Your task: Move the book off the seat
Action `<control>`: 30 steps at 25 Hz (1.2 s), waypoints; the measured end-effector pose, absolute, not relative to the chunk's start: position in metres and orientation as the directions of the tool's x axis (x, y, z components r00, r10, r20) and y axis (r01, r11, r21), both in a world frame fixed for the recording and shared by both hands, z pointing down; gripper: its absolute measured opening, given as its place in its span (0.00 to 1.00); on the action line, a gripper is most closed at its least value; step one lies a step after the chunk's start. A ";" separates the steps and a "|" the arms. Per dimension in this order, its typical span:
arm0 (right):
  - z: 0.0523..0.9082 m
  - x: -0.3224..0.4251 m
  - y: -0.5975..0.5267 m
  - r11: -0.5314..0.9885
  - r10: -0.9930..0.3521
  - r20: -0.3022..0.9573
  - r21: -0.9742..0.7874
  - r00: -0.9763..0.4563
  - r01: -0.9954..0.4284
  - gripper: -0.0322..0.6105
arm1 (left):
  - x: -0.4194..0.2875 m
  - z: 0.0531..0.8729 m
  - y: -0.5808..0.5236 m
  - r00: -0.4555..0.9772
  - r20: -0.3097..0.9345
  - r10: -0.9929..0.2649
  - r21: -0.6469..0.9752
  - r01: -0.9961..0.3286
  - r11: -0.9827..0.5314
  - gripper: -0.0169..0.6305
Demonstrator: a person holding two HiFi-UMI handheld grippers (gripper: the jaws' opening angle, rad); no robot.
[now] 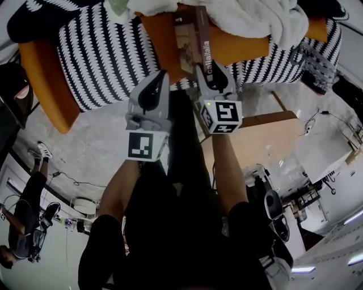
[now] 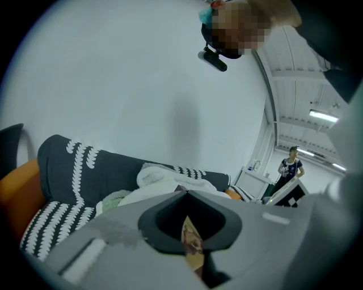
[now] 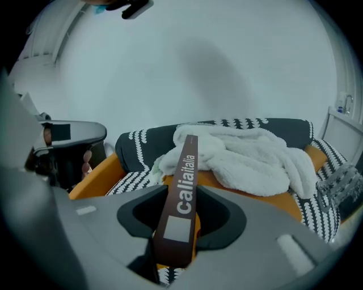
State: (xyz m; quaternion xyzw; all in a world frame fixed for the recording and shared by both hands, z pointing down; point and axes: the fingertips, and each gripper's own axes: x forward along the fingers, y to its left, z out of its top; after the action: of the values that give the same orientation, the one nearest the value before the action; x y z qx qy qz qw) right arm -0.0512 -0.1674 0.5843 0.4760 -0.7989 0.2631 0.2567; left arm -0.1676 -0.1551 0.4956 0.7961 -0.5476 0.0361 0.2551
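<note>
Head view: looking steeply down past the person's legs at an orange seat (image 1: 156, 31) covered with a black-and-white patterned throw (image 1: 102, 56) and a white blanket (image 1: 249, 17). The book (image 1: 190, 39) stands on edge at the seat's front, its brown spine facing right. The right hand-held gripper (image 1: 205, 71) clamps the spine; the left hand-held gripper (image 1: 163, 77) meets the book's opposite side.

Left gripper view: the jaws are closed on a thin printed edge of the book (image 2: 191, 244), with the blanket (image 2: 164, 181) beyond.

Right gripper view: the jaws pinch the lettered spine (image 3: 184, 187), which slants up and away over the blanket (image 3: 249, 158).

The lifting step appears to be under way. Next, both grippers likely need to carry the book together, clear of the seat, keeping an even hold.
</note>
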 end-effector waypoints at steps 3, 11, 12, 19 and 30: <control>0.570 -0.047 -0.162 0.381 -0.632 0.663 -0.185 -0.401 -0.906 0.30 | -0.167 0.478 -0.149 0.396 0.335 -0.855 0.374 -0.889 -0.266 0.04; 0.540 -0.055 -0.160 0.324 -0.654 0.660 -0.196 -0.369 -0.925 0.29 | -0.179 0.450 -0.147 0.406 0.331 -0.852 0.386 -0.882 -0.271 0.04; 0.536 -0.056 -0.160 0.322 -0.658 0.657 -0.196 -0.368 -0.926 0.29 | -0.181 0.447 -0.147 0.408 0.329 -0.852 0.388 -0.881 -0.272 0.04; 0.492 -0.065 -0.155 0.315 -0.691 0.626 -0.190 -0.362 -0.930 0.29 | -0.189 0.408 -0.146 0.423 0.297 -0.856 0.378 -0.875 -0.302 0.04; 0.408 -0.078 -0.135 0.284 -0.770 0.539 -0.188 -0.340 -0.940 0.29 | -0.202 0.339 -0.121 0.451 0.215 -0.866 0.366 -0.859 -0.356 0.04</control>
State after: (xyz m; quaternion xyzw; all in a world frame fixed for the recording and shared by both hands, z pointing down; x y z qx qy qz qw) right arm -0.0782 -0.1350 0.4078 0.5469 -0.7818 0.2429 0.1750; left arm -0.2021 -0.1210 0.3392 0.8235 -0.5239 -0.0078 0.2175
